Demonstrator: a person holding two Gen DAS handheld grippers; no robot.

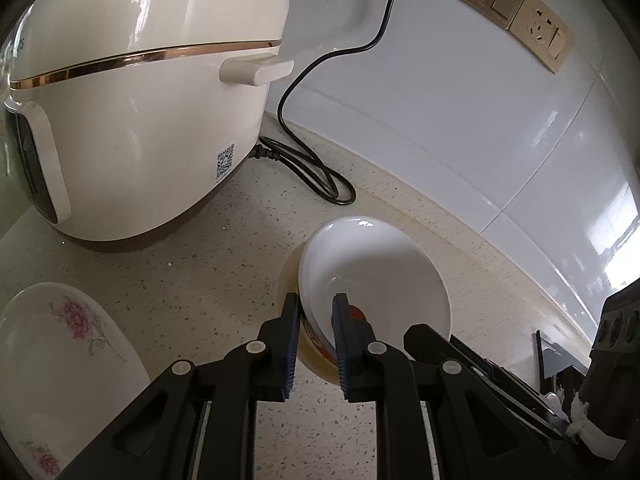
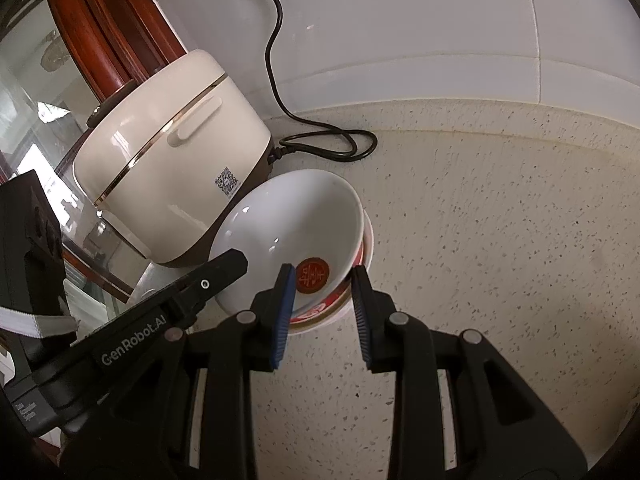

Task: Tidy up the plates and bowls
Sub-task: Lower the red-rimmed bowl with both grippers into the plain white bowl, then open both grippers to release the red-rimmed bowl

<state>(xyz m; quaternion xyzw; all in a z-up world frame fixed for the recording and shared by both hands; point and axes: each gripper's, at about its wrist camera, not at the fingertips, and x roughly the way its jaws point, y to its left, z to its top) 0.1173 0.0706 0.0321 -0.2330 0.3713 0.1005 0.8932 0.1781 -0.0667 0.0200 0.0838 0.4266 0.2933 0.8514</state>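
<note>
Gripping white bowl (image 1: pixel 372 268), left fingers (image 1: pixel 290 332)

Left wrist view: looking down along its fingers (image 1: pixel 294 336) at the bench (image 1: pixel 208 264) from close above, facing the tiled wall (image 1: pixel 460 120), with the rice cooker (image 1: pixel 144 112) looming near on the left.
Right wrist view: sitting close over the same bench, looking forward and down, with the cooker lying farther off at upper left.
Shared by both: the white bowl (image 1: pixel 376 268) just past the fingers, the cooker, its black cord (image 1: pixel 320 176) and the wall.
Cross-sighting: each view is catching the other gripper's black body at its edge.
</note>
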